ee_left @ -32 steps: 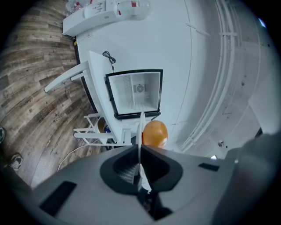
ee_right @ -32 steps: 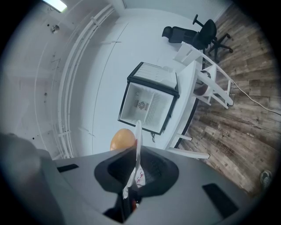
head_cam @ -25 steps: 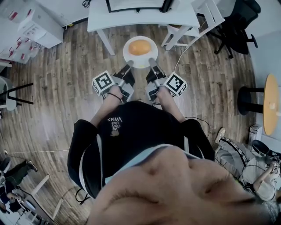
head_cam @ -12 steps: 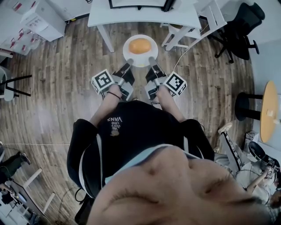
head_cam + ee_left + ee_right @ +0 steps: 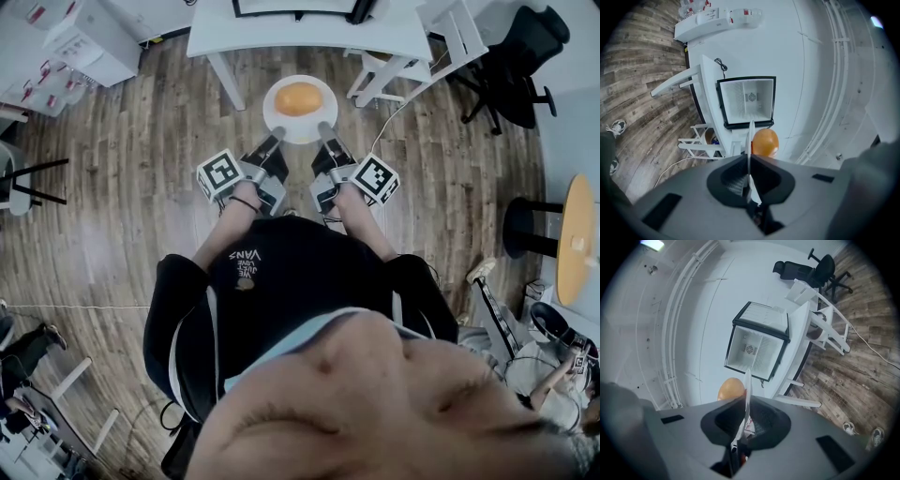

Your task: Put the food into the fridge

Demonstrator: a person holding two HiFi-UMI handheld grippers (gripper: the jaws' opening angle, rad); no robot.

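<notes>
A wood-plank floor (image 5: 141, 187) runs up to a white counter (image 5: 300, 37) at the top of the head view, and on that counter stands the fridge (image 5: 747, 101), door open, its white inside bare and facing the person

The left tool (image 5: 277, 133) is clenched on the left rim of a white plate (image 5: 302, 134), and the right tool (image 5: 324, 127) is clenched on the right rim. Each tool's own view shows the plate edge-on between its pads. The food (image 5: 299, 97), a round orange bun-like piece, sits loose in the middle of the plate, which hangs above the floor just short of the counter's front edge

The step in hand looks like the carry to the fridge. Both tools should travel together at one height so the plate stays flat and the food does not roll. Pulling the rims apart would likely loosen the thin grips. The plate must rise over the counter edge and enter the opening squarely

Upper left stands a white cabinet (image 5: 89, 42), well clear. Right of the plate, a white chair frame (image 5: 384, 70) and a floor cable (image 5: 398, 108) crowd the approach. Further right, a black office chair (image 5: 511, 61) is out of the way
</notes>
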